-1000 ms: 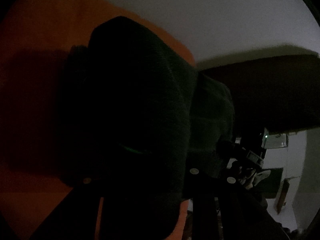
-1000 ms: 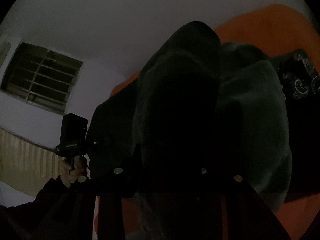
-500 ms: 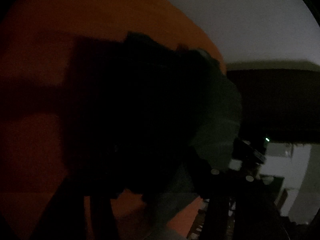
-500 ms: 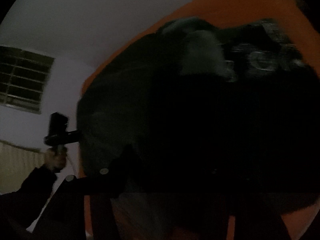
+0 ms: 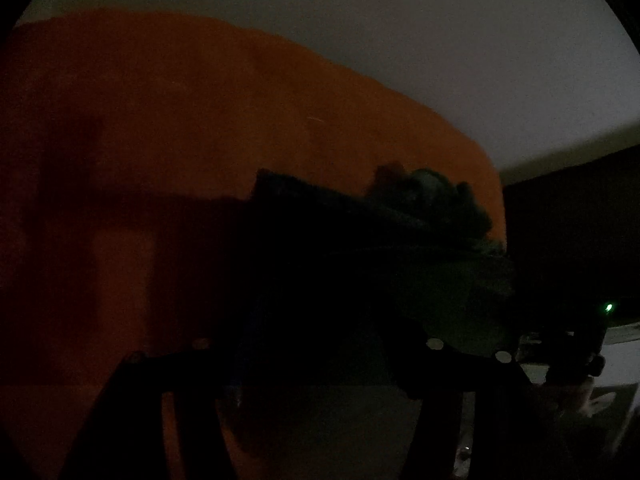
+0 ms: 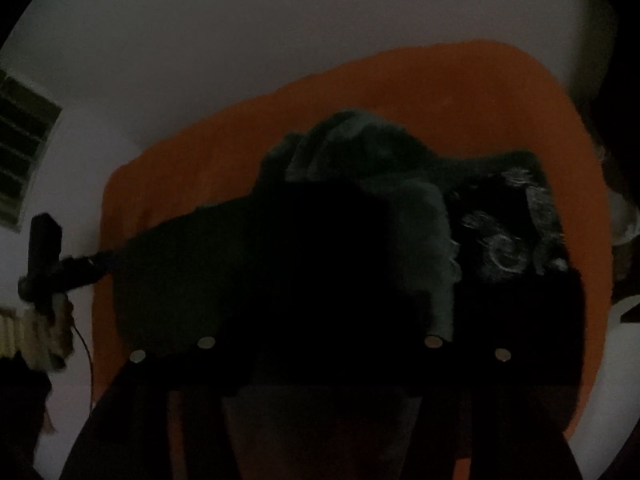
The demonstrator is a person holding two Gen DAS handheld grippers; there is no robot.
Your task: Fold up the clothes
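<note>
Right wrist view: dark garment (image 6: 280,248) lengthwise left-to-right across orange sheet (image 6: 460,92); both jaws' state impossible to tell in darkness.

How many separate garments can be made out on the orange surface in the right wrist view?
2, possibly more: a dark grey-green garment heaped mid-frame on the orange surface, and a black garment with a pale swirling print at its right. The dim light may hide others.

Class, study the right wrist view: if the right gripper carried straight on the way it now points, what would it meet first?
Most likely the dark garment heaped on the orange cover, right ahead of the right gripper. The picture is very dark, so depth is uncertain.
</note>
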